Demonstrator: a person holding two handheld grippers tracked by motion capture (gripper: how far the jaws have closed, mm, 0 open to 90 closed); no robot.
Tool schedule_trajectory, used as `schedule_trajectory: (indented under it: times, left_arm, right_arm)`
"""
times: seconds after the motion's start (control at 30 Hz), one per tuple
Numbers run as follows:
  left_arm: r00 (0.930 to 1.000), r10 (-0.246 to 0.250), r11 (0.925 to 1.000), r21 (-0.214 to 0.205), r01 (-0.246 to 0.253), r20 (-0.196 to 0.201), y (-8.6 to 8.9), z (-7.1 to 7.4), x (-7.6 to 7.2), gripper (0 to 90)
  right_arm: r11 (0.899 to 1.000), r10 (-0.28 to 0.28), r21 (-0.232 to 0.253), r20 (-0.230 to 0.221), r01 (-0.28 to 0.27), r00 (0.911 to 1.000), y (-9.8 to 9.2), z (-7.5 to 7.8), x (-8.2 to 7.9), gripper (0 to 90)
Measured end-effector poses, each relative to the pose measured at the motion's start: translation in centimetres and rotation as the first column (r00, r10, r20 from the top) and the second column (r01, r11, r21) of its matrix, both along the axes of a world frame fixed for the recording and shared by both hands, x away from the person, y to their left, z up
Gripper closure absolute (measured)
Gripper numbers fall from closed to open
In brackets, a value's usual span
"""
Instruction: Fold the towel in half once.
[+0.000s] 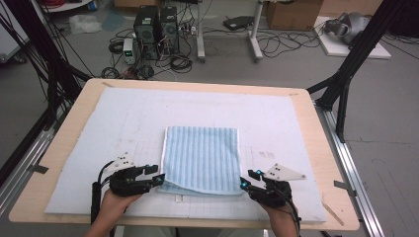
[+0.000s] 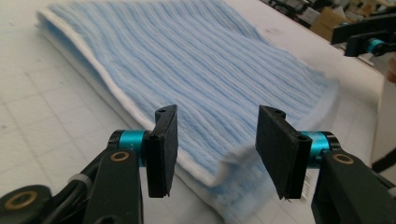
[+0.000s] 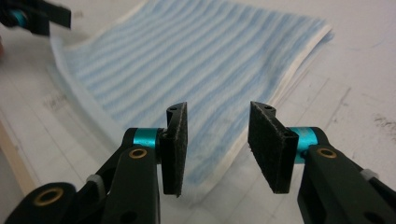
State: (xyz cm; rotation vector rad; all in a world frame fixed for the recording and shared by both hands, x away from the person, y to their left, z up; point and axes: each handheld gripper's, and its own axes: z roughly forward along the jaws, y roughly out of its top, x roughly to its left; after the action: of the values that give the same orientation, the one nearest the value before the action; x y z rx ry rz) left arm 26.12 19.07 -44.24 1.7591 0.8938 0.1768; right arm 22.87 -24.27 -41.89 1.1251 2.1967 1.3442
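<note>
A folded light-blue striped cloth with white edging (image 1: 201,159) lies on the pale blue foam mat (image 1: 99,123) between the two tools. The left gripper (image 1: 159,179), held low in the left hand (image 1: 114,201), points inward at the cloth's near left corner, jaws parted with the corner between them (image 2: 224,163). The right gripper (image 1: 243,184), in the right hand (image 1: 281,217), points at the near right corner, jaws likewise spread (image 3: 217,140).
</note>
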Motion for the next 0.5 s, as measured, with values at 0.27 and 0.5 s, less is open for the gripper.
schedule_trajectory:
  times: [0.27,0.5]
  left_arm:
    - [0.9997,-0.024,0.9972,0.071,0.023,0.002,-0.7,-0.3,0.2,59.2]
    - [0.9979,-0.048,0.977,0.206,0.056,-0.043,-2.2,-0.9,0.3,66.7]
  right_arm:
    - [0.996,0.044,-0.076,-0.053,-0.048,0.9976,2.1,-1.5,1.0,59.6]
    - [0.973,0.095,-0.203,-0.093,-0.112,0.9911,3.3,-2.7,0.9,60.9]
